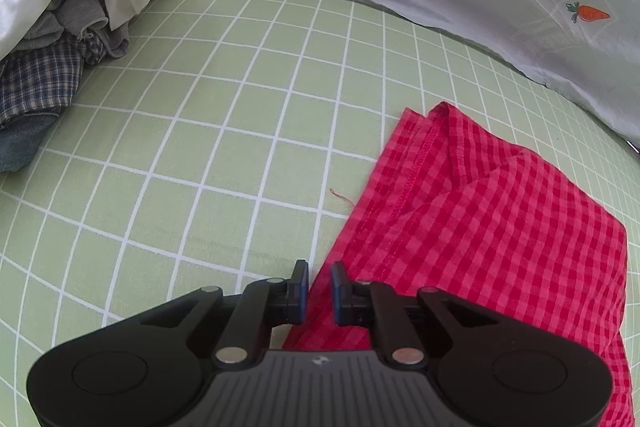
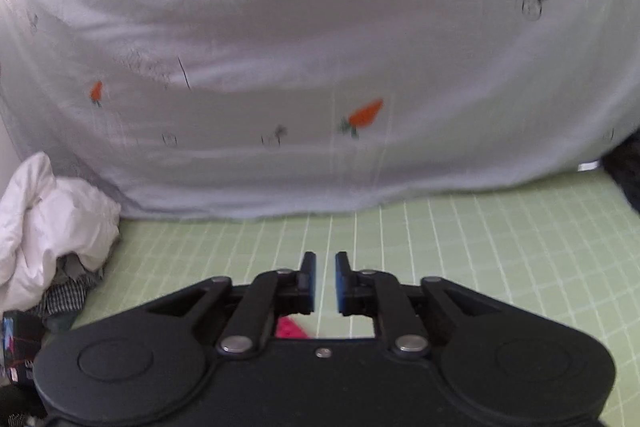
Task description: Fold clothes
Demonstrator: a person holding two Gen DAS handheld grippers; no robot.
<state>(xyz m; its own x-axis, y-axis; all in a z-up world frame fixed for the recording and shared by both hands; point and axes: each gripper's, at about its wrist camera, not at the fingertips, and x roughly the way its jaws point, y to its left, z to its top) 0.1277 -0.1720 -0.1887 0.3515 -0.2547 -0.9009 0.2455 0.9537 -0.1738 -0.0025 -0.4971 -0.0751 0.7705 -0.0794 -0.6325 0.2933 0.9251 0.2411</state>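
A red and pink checked garment (image 1: pixel 492 223) lies folded on the green grid sheet (image 1: pixel 224 147), at the right of the left wrist view. My left gripper (image 1: pixel 320 287) hovers over its left edge with the jaws a small gap apart and nothing between them. My right gripper (image 2: pixel 325 283) is raised over the sheet, also with a small gap and empty. A small piece of the red garment (image 2: pixel 290 330) shows under it. The right wrist view is blurred.
A pile of clothes (image 1: pixel 60 39) sits at the far left: white fabric, grey pieces, a blue plaid piece. It also shows in the right wrist view (image 2: pixel 48 227). A pale grey cover with carrot prints (image 2: pixel 320 67) rises along the back. A dark box (image 2: pixel 18 347) is at the left edge.
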